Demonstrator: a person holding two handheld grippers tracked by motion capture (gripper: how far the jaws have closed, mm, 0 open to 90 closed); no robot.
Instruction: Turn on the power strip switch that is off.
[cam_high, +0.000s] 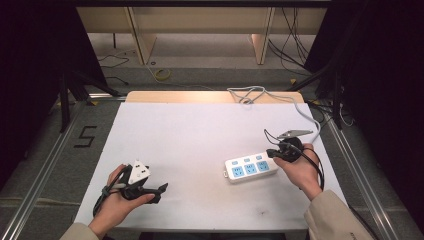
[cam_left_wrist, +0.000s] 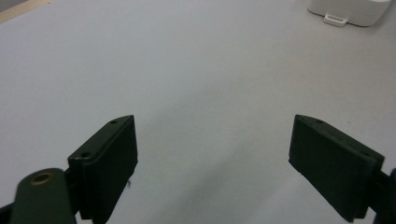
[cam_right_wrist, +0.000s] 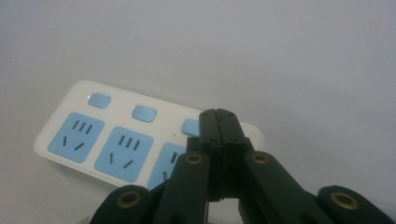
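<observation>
1. High view: the only writing that can be read is a dark figure "5" (cam_high: 85, 136) on the grey floor left of the table (cam_high: 190, 130); no brand or label can be made out on the power strip (cam_high: 251, 167).
2. The power strip is white with three blue sockets and a small blue switch above each. It lies flat on the white table top, right of centre, its long side running roughly left to right with the right end slightly farther away.
3. The right gripper (cam_high: 272, 153) sits at the strip's right end. In the right gripper view its jaws are pressed together with nothing between them, their tips over the power strip (cam_right_wrist: 107, 135) beside the third switch (cam_right_wrist: 190, 126). Whether the tips touch the strip cannot be told.
4. The left gripper (cam_high: 161, 192) is near the table's front-left, well apart from the strip. In the left gripper view its jaws stand wide apart over bare table, with an end of the power strip (cam_left_wrist: 350, 11) far off at the top right.
5. A white cable (cam_high: 280, 100) runs from the back edge toward the right side.
6. Bare table lies open between the two grippers and behind the strip; the strip lies nearer the right edge than the left.
</observation>
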